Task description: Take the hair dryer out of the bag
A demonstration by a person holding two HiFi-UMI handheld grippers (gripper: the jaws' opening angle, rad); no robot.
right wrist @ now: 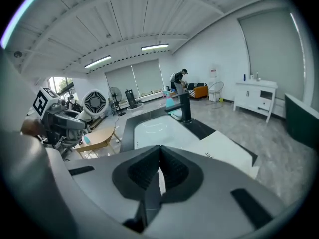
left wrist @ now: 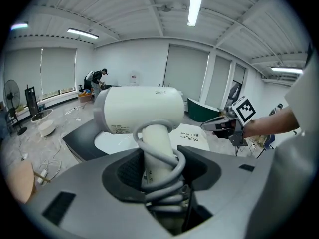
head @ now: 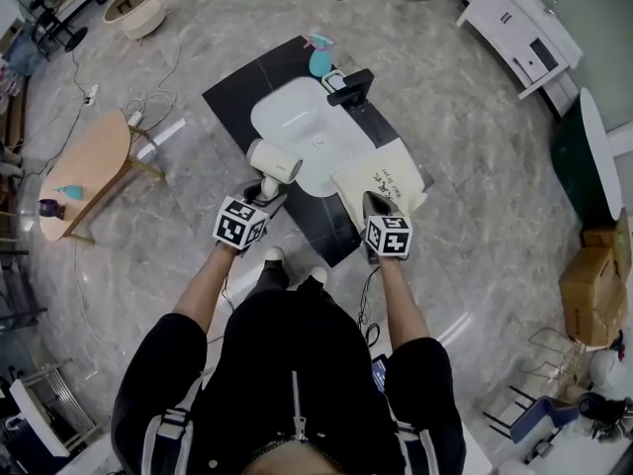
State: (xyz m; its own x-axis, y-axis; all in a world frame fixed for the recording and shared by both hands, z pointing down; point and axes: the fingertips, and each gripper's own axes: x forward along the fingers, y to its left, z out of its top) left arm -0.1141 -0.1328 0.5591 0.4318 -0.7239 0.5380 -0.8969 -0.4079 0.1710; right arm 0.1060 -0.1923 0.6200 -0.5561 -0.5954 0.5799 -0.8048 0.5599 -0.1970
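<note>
Left gripper (left wrist: 161,173): clenched on the handle (left wrist: 157,148) of the hair dryer (left wrist: 137,108). The pads bear on opposite sides of the handle, low down and below the barrel. This keeps the heavy head upright over the grip instead of levering sideways.

Cord (left wrist: 172,180): wound in coils round the handle and caught inside the same grip. Judged purpose: with the cord bundled, no loose loop can snag on the bag's mouth.

Hair dryer position: clear of the bag (head: 381,178), held in the air at the near left edge of the sink (head: 297,127). The barrel lies crosswise. The dryer and the bag are apart, so the removal looks complete, and only setting the dryer down would remain.

Right gripper (right wrist: 159,176): jaws closed together, poised over the near edge of the bag. A thin pale sliver shows between the pads, and it cannot be told whether this is bag cloth. Judged role: restraining the bag so that it does not follow the dryer.

Bag: cream cloth with handwriting, lying slumped and flat on the black counter (head: 237,92), just right of the sink.

Sink: white basin set into the counter.

Faucet (head: 352,87): black, at the sink's far rim, well away from both grippers.

Bottle (head: 318,63): teal, beside the faucet at the far edge, taking no part in the work.
</note>
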